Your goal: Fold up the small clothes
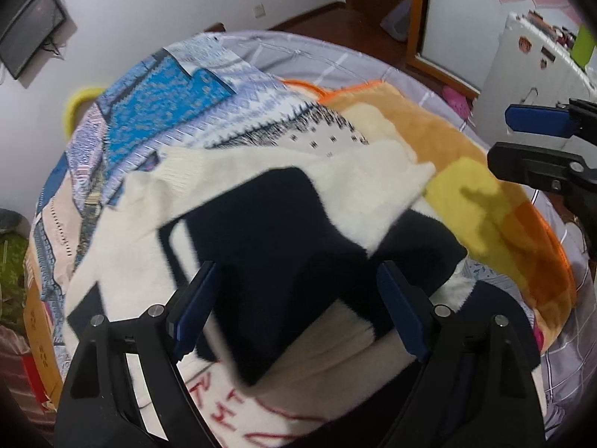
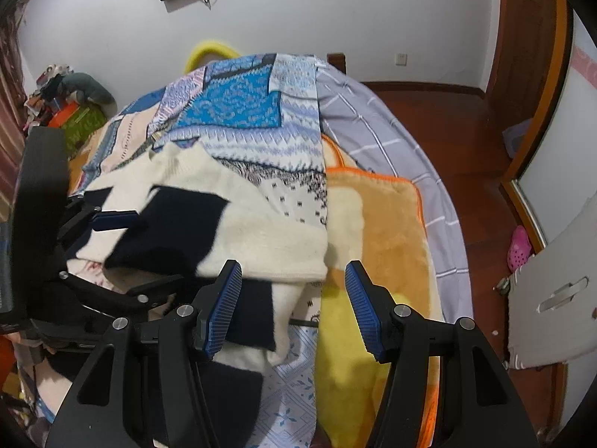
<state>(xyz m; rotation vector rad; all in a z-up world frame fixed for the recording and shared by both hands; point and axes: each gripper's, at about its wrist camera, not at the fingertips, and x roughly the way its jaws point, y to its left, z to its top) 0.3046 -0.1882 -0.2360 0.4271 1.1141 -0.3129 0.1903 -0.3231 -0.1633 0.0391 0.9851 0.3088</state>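
A cream and navy knitted sweater (image 1: 261, 209) lies partly folded on the bed; it also shows in the right wrist view (image 2: 238, 224). My left gripper (image 1: 298, 306) is open, its jaws wide apart above the sweater's navy folded part, not holding it. It also shows in the right wrist view (image 2: 123, 231), at the sweater's left side. My right gripper (image 2: 294, 306) is open and empty, just in front of the sweater's right hem. In the left wrist view the right gripper (image 1: 530, 138) shows at the right edge.
A blue patterned quilt (image 2: 246, 112) and an orange-yellow fleece blanket (image 2: 388, 231) cover the bed on a grey sheet (image 2: 395, 142). A white cabinet (image 1: 530, 63) stands to the right. Wooden floor (image 2: 447, 112) and a doorway lie beyond the bed.
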